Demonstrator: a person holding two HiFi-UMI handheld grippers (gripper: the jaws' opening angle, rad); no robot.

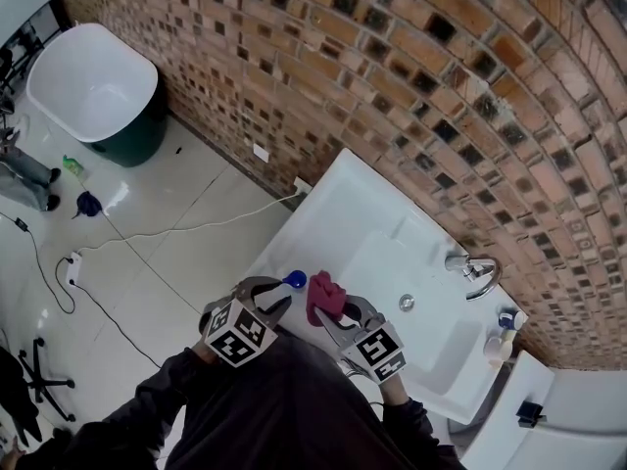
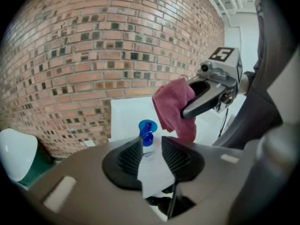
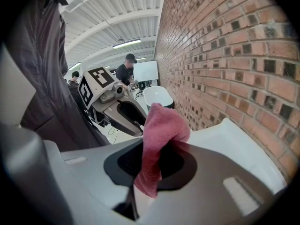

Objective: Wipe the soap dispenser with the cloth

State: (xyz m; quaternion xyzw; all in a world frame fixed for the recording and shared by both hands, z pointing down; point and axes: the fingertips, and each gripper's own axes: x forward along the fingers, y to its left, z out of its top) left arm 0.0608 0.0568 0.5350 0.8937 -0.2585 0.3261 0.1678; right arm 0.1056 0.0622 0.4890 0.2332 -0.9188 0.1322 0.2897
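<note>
Holding the soap dispenser (image 2: 147,134) is my left gripper (image 2: 152,145). Its clear body stands upright between the ribbed pads, and the jaws are clenched on it from both sides. The blue pump head rises just above them, at centre frame in the left gripper view. In the head view the same blue head shows at lower centre, over the near edge of the white sink (image 1: 392,262).

Just to its right hangs the red cloth (image 3: 161,125), bunched and grasped by the jaws of my right gripper (image 3: 157,146). One fold stands above the pads and a tail droops below. Cloth and dispenser are close, but I see a narrow gap between them in the left gripper view; no contact shows.

Beyond lie the basin with its tap (image 1: 477,270) at right and the brick wall (image 1: 392,67) across the upper frame.

Progress, as I judge it: both items are picked up and brought together, so the preparation is done. The wiping itself appears not yet begun, and the pump head and body are all left to rub.
</note>
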